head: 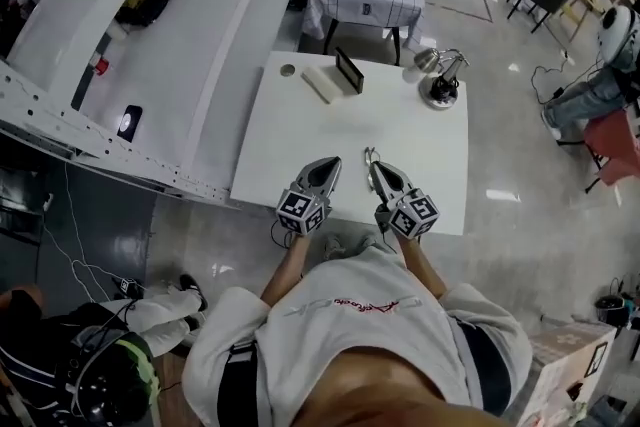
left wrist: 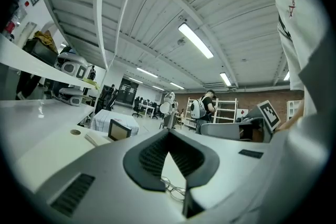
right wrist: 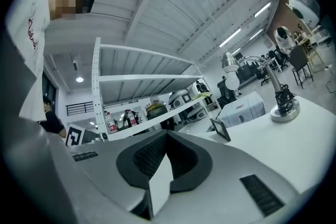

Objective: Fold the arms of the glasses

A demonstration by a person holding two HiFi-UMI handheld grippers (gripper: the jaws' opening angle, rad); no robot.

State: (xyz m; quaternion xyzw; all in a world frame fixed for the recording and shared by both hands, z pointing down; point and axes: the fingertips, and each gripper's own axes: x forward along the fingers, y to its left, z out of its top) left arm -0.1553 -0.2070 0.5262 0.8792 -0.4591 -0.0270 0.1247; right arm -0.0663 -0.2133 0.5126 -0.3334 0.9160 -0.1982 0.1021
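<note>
Glasses [left wrist: 173, 189] lie on white table [head: 300, 135], just ahead of both grippers, showing through gap below left gripper [left wrist: 168, 134] tips. Too small to tell whether arms folded or spread. Left gripper jaws tip to tip, nothing clamped. Right gripper [right wrist: 167, 135] jaws pressed together, empty, bare tabletop beyond. Both held level near table's front edge. Judgement: neither touches glasses; folding either finished or not begun, pictures don't settle which.
</note>
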